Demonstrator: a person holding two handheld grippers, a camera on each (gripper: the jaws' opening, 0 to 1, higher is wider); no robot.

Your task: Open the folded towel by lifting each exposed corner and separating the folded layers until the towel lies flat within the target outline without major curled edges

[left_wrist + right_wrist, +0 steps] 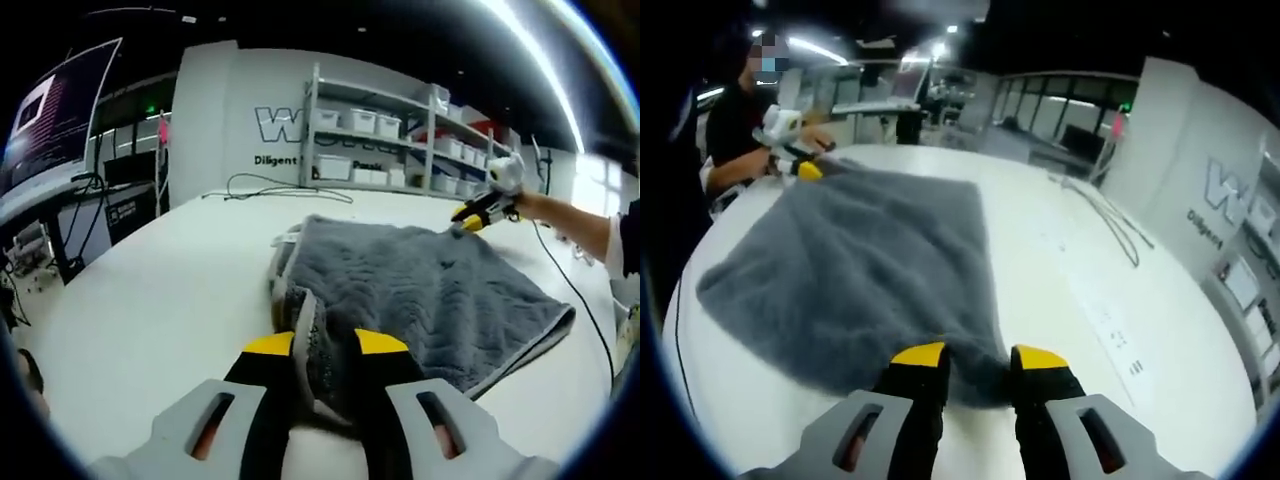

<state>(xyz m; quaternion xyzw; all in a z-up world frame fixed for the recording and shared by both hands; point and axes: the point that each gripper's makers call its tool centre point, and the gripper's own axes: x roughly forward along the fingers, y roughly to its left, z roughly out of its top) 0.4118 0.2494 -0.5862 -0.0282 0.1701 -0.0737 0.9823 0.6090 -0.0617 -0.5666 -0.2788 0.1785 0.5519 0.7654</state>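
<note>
Here, 2 grippers hold a grey towel (430,285) on the white bench (160,300).
Left gripper (325,345) clamps a near corner; right gripper (978,356) clamps the opposite corner.

Grey towel on a white table

The towel (430,290) shows a wavy embossed pattern; the left gripper (325,345) has yellow-tipped black jaws.

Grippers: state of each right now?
Left gripper: shut on the grey towel's near corner.
Right gripper: shut on the opposite corner.
</note>
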